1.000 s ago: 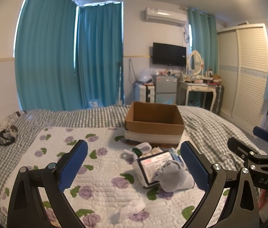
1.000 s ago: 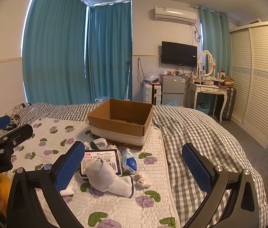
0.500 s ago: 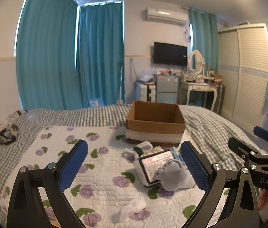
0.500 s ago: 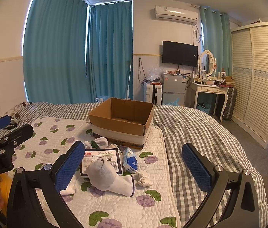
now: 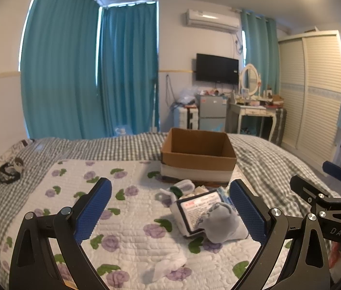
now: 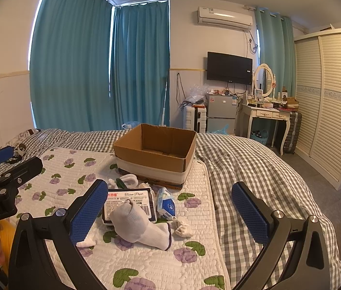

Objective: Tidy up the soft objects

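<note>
Both grippers hang above the flower-print quilt (image 6: 146, 261) with jaws spread wide and nothing between them. The thing the coming move most likely turns on is the rolled white sock (image 6: 141, 227), which lies partly on a dark tissue pack (image 6: 131, 203) in the cluster just in front of the open cardboard box (image 6: 156, 154). From the right gripper (image 6: 170, 212) the sock sits ahead and left of centre, close by the left finger pad, with its long axis running diagonally from the bunched toe end at upper left to the dark-edged cuff at lower right. From the left gripper (image 5: 170, 212) the same sock (image 5: 221, 224) lies ahead and to the right, beside the right finger pad. Neither gripper touches it, and which is nearer is hard to judge; both seem about equally placed. A grasp across the sock's narrow middle would need the chosen gripper to shift sideways toward it and turn to cross that diagonal. A small blue-and-white tissue packet (image 6: 166, 204) and a crumpled small sock (image 6: 182, 228) lie just right of it, and the box appears empty, so the sorting seems barely begun.
</note>
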The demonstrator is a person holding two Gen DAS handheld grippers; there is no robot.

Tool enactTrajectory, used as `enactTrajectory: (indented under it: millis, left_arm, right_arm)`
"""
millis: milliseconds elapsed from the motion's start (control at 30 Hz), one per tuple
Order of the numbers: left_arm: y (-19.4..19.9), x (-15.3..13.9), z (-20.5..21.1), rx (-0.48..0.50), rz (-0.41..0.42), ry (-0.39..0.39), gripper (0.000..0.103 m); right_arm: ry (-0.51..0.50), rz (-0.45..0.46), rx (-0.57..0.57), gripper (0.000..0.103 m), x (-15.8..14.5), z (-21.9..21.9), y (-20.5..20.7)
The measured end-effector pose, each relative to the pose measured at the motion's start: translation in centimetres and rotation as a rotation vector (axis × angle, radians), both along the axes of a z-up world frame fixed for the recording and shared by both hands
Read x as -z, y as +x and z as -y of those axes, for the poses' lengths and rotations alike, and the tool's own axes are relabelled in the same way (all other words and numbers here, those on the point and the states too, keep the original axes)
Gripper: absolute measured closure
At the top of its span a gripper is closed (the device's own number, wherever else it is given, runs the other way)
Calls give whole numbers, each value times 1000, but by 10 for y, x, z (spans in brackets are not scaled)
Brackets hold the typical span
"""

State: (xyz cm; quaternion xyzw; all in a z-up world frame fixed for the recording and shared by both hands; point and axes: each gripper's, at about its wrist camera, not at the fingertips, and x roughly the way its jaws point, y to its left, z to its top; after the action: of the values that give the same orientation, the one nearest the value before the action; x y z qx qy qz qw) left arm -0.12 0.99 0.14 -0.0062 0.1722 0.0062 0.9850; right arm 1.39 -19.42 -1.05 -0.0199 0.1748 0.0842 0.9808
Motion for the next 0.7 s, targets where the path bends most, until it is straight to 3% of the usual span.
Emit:
enactTrajectory:
  millis: [533, 700]
  left_arm:
    - [-7, -6, -5, 24, 10, -24, 3]
    - [-1, 7, -15, 13, -66, -40, 3]
  right_arm:
    - [-19, 9, -6, 0, -5, -2, -12]
    - [-51, -38, 0, 0, 7, -5, -14]
